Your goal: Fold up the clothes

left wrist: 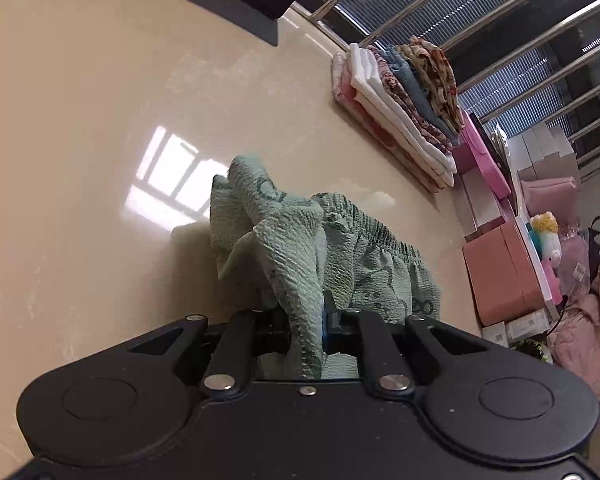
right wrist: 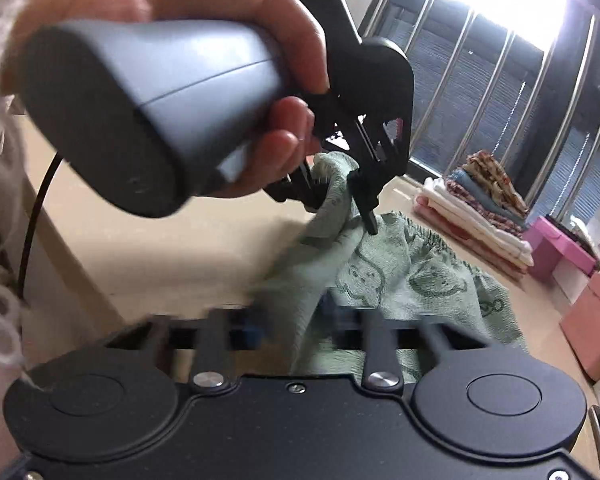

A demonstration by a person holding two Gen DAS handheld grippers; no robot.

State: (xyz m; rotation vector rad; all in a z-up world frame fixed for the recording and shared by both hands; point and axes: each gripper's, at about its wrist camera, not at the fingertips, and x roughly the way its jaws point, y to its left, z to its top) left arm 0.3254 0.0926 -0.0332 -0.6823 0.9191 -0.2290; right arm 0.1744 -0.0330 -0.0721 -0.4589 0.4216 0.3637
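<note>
Both the left hand-held gripper (left wrist: 306,316) and right hand-held gripper (right wrist: 295,326) pinch the green garment (left wrist: 283,240) above open table (left wrist: 79,140).

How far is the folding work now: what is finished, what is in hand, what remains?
Done: a stack of folded clothes sits at the far edge of the table. In hand: the left gripper and right gripper both pinch the green garment, partly lifted and bunched. Left: flattening and folding it, then stacking.

Left hand-held gripper (left wrist: 306,320) pinches green garment (left wrist: 283,240) above beige table (left wrist: 79,140).
</note>
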